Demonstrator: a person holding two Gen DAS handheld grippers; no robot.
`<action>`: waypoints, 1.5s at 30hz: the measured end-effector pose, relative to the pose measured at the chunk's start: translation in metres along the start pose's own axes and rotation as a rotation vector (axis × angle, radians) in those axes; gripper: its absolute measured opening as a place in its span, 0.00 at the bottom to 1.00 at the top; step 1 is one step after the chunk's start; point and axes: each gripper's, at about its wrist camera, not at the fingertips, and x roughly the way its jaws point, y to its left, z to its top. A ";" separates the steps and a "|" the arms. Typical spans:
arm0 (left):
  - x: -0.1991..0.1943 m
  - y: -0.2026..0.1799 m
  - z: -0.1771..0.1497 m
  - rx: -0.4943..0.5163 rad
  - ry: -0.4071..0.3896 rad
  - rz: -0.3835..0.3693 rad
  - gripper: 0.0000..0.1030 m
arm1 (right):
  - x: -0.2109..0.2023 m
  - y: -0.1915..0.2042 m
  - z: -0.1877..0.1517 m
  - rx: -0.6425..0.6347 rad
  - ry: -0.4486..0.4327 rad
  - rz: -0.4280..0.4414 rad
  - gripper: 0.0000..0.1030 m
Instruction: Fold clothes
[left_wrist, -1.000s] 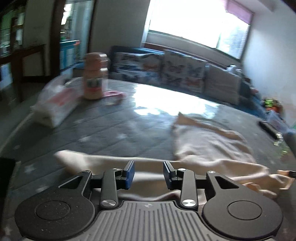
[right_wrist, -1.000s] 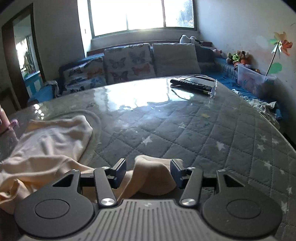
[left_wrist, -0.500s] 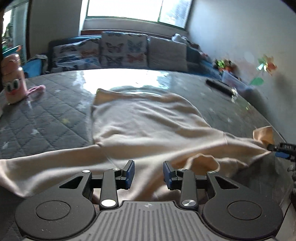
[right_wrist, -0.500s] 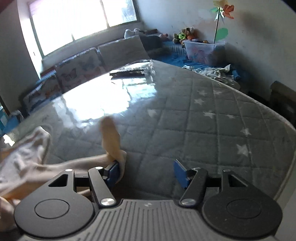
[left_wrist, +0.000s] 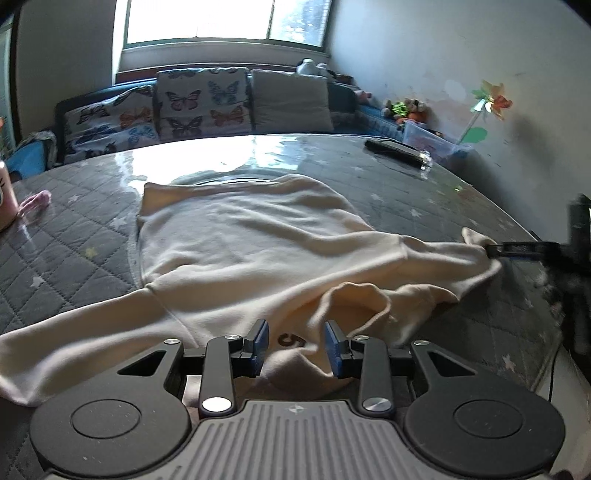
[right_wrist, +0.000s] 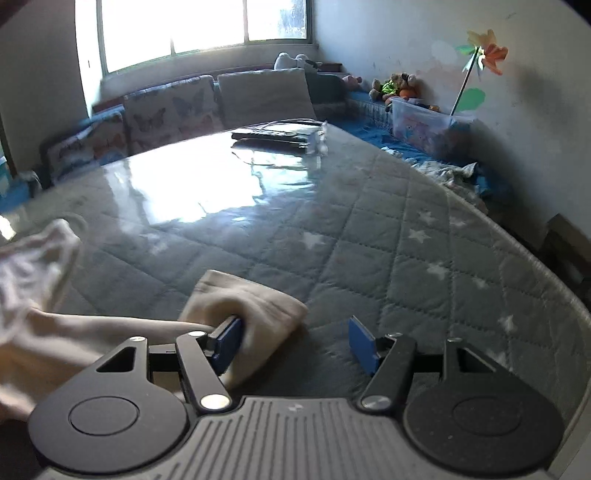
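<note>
A cream long-sleeved top (left_wrist: 258, 243) lies spread on the grey quilted star-pattern table (left_wrist: 74, 206), its collar end nearest my left gripper (left_wrist: 295, 345). The left gripper is open, hovering just over the bunched collar edge, with nothing between its blue pads. One sleeve stretches left toward the table edge. The other sleeve runs right to my right gripper (left_wrist: 495, 251). In the right wrist view the right gripper (right_wrist: 295, 341) is open wide; the sleeve cuff (right_wrist: 247, 306) lies on the table against its left pad (right_wrist: 229, 339).
A black remote and cable (left_wrist: 395, 149) lie at the far right of the table. A pink bottle (left_wrist: 5, 199) and a pink item (left_wrist: 35, 201) sit at the far left. Butterfly cushions (left_wrist: 192, 107) line the sofa behind. The table's round edge (right_wrist: 546, 280) is close on the right.
The left gripper has swung from the table's left side to face the spread top. The right gripper has opened wider and the cuff, raised half a second ago, now lies flat on the table.
</note>
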 end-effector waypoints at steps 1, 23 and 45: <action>0.000 -0.001 0.000 0.005 0.000 -0.004 0.35 | 0.002 -0.002 0.003 -0.005 -0.007 -0.021 0.68; 0.010 -0.008 0.002 0.054 0.010 -0.011 0.31 | -0.007 0.029 0.020 -0.112 -0.038 0.168 0.63; -0.023 -0.001 -0.020 0.033 -0.018 -0.043 0.03 | -0.092 0.208 -0.038 -0.652 0.076 0.772 0.05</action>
